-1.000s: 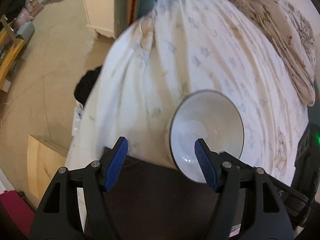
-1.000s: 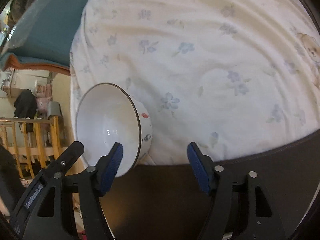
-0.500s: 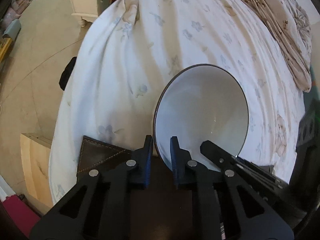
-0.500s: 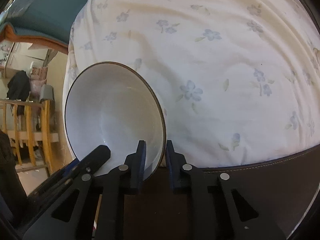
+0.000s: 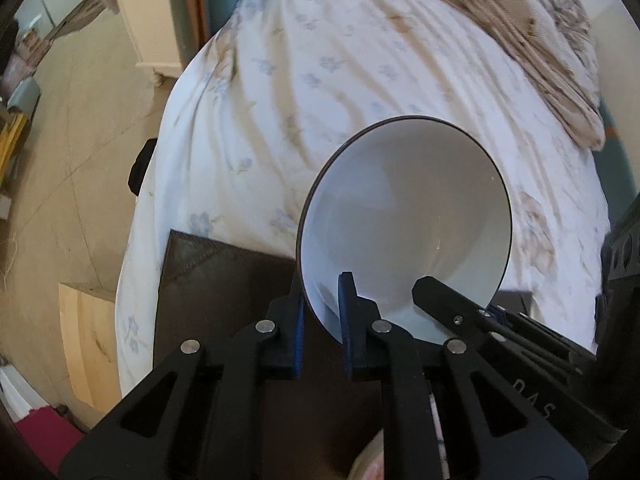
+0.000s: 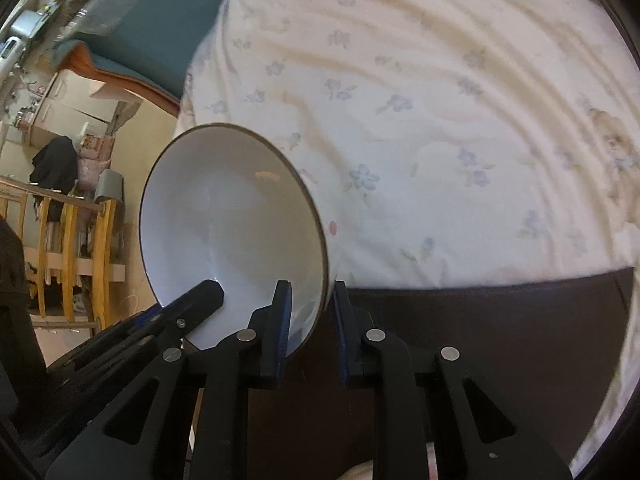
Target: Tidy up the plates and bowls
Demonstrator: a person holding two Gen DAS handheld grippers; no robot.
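A white bowl (image 5: 404, 216) with a thin dark rim hangs tilted above a dark brown mat (image 5: 224, 280) on the bed. My left gripper (image 5: 320, 300) is shut on the bowl's left rim, one blue pad inside and one outside. My right gripper (image 6: 310, 300) is shut on the opposite rim of the same bowl (image 6: 228, 220), whose outer wall shows a small coloured print. A black finger (image 5: 436, 292) of the right gripper shows at the bowl's lower right in the left wrist view. Nothing is inside the bowl.
The bed carries a white floral sheet (image 6: 440, 100) and a beige patterned blanket (image 5: 520, 32) at its far right. The mat (image 6: 500, 340) lies at the bed's near edge. Bare floor (image 5: 80, 120), a cream cabinet (image 5: 148, 20) and a wooden chair (image 6: 72, 240) stand beside the bed.
Both grippers went from wide open to shut on opposite rims of the bowl. The bowl has since risen off the mat and looms larger in both views.
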